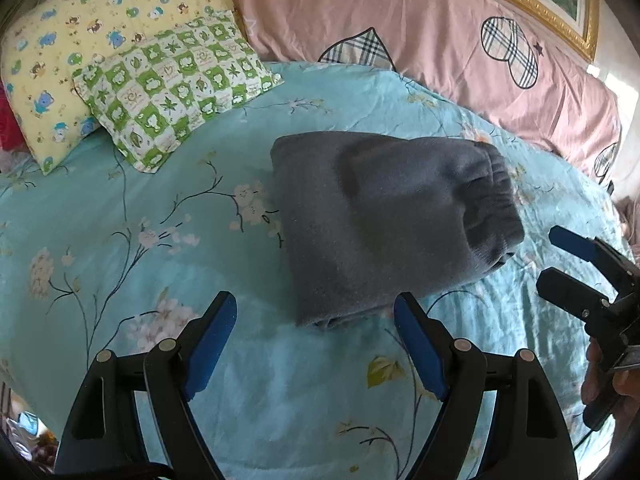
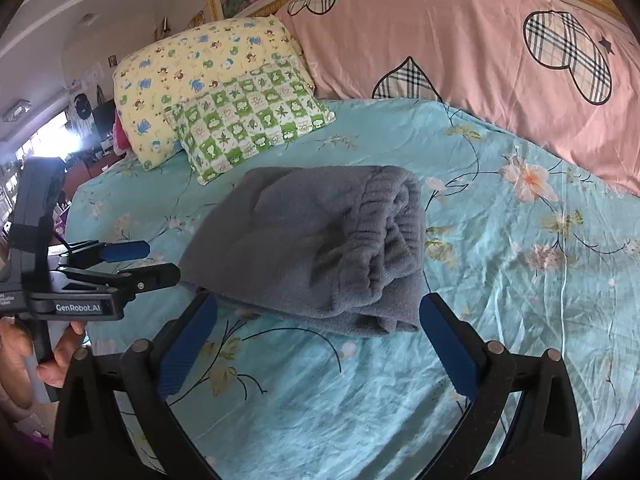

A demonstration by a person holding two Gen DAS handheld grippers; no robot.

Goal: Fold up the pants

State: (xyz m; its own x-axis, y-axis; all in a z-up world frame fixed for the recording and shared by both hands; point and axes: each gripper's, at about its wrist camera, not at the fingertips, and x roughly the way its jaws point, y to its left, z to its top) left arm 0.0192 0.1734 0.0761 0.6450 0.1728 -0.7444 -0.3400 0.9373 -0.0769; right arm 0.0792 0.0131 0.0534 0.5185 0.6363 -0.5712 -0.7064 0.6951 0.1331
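The grey pants (image 1: 384, 220) lie folded into a compact stack on the turquoise floral bedsheet (image 1: 160, 240), elastic waistband on top at the right. They also show in the right wrist view (image 2: 320, 248). My left gripper (image 1: 316, 308) is open and empty, just short of the stack's near edge. It shows from the side in the right wrist view (image 2: 162, 260). My right gripper (image 2: 318, 308) is open and empty, its fingertips at the stack's near edge. It shows at the right of the left wrist view (image 1: 546, 258).
A yellow cartoon pillow (image 1: 80, 52) and a green checked pillow (image 1: 172, 88) lie at the bed's far left. A pink quilt with plaid hearts (image 1: 420, 32) runs along the back, under a gold picture frame (image 1: 560, 12). Room clutter (image 2: 60, 128) shows past the bed's left side.
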